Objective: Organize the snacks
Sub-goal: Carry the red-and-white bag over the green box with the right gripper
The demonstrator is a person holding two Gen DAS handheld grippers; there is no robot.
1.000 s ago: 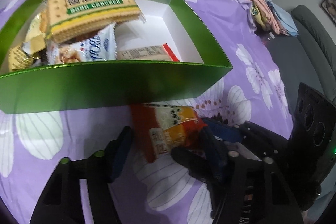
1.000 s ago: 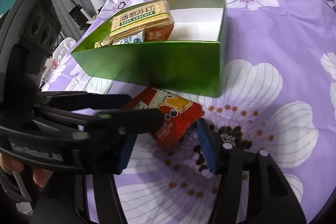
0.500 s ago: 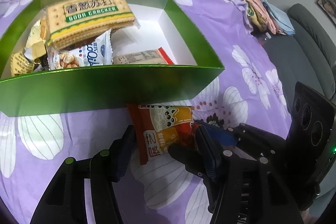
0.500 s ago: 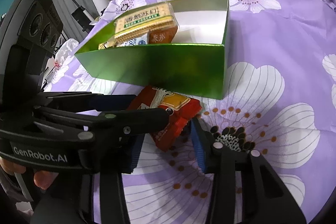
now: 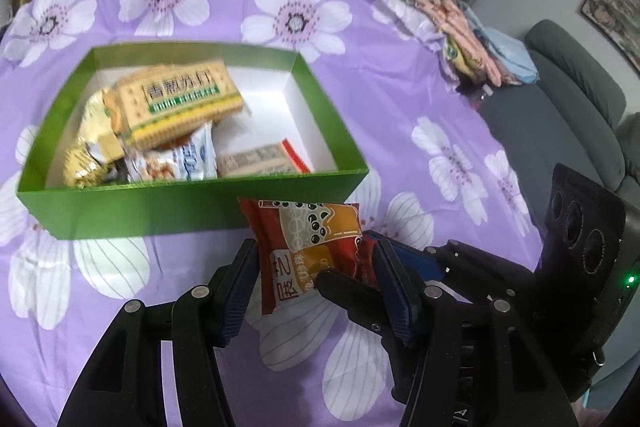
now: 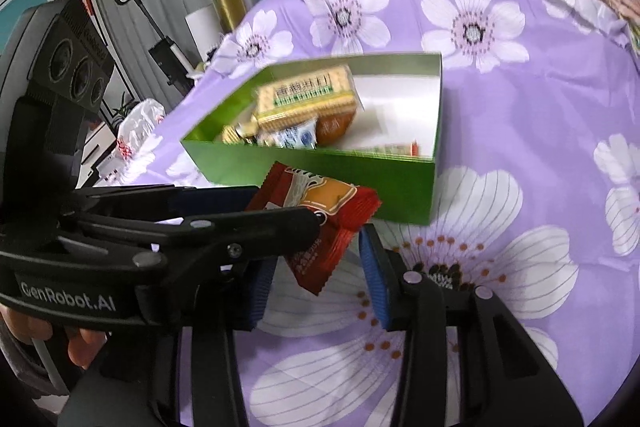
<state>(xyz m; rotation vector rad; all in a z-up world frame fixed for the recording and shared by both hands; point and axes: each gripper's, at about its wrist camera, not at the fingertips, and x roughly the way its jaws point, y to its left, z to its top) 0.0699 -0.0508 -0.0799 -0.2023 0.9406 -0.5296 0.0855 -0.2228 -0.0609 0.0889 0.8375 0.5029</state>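
Left tongs (image 5: 316, 277) closed on red-orange snack packet (image 5: 308, 247), blue pads pressing both long edges, packet lifted off purple flowered tablecloth (image 5: 400, 75). Right tongs (image 5: 404, 261) reach in from right, blue-padded finger touching packet's right edge; grip state unclear. Green box (image 5: 192, 203) just beyond packet, holding soda cracker pack (image 5: 180, 103), blue-white wrapper (image 5: 188, 159), gold-wrapped sweets (image 5: 82, 163), flat bar (image 5: 260, 161). Folded clothes (image 5: 472, 39) at far table edge. Grey sofa (image 5: 576, 95) right.

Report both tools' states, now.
Left tool: closed on the red snack packet.
Right tool: open, straddling the packet's corner.
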